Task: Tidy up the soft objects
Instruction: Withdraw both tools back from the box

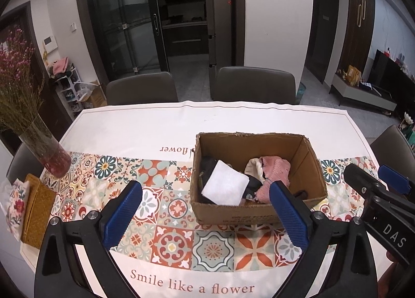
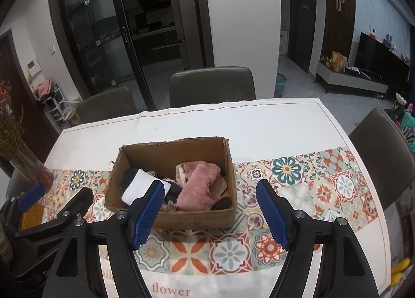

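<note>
both grippers, left gripper (image 1: 206, 208) and right gripper (image 2: 210, 211), have jaws wide and empty. soft items, white cloth (image 1: 225, 186) and pink towel (image 2: 198, 185), sit inside the cardboard box (image 2: 192, 217) on the desk (image 2: 259, 121). approach from above and pinch the top layer only.

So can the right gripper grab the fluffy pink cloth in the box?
Probably yes. The right gripper is open and empty, the cardboard box has no lid, and the pink cloth lies on top of the pile.
</note>
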`<state>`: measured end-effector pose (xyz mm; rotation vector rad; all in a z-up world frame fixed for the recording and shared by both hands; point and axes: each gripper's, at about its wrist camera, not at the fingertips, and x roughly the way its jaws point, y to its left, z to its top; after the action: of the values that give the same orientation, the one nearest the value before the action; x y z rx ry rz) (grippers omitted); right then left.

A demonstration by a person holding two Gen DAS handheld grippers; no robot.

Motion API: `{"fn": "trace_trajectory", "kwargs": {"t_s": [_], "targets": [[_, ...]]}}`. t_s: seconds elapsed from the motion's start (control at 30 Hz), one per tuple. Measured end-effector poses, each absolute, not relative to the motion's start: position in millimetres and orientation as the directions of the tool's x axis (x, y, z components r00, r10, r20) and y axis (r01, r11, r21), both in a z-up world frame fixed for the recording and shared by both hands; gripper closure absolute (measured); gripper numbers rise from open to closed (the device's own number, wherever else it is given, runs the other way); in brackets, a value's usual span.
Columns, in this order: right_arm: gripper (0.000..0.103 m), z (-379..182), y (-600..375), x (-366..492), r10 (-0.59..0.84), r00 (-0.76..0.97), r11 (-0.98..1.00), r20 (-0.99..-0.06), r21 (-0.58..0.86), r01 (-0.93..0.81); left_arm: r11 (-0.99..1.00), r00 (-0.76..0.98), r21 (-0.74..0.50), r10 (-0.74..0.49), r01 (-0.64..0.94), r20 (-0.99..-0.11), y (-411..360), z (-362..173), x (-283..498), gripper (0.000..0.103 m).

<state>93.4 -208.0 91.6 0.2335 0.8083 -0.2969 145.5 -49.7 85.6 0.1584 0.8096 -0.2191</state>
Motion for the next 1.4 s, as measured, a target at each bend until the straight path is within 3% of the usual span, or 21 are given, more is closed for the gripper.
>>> {"fn": "trace_trajectory", "kwargs": {"t_s": [0.4,1.4], "targets": [[0.029,94.3,-202.1,58.9,-0.187,0.668,0.928,-0.720,0.094,0.361,0.972,0.692,0.041,-0.133,0.230,-0.710,-35.7,89.2,106.1,0.000],[0.029,77.5,-166.8,-19.4,-0.231,0.663,0.927,-0.712,0.046,0.371,0.971,0.650,0.056,-0.113,0.233,-0.751,-5.8,62.1,39.5,0.000]]}}
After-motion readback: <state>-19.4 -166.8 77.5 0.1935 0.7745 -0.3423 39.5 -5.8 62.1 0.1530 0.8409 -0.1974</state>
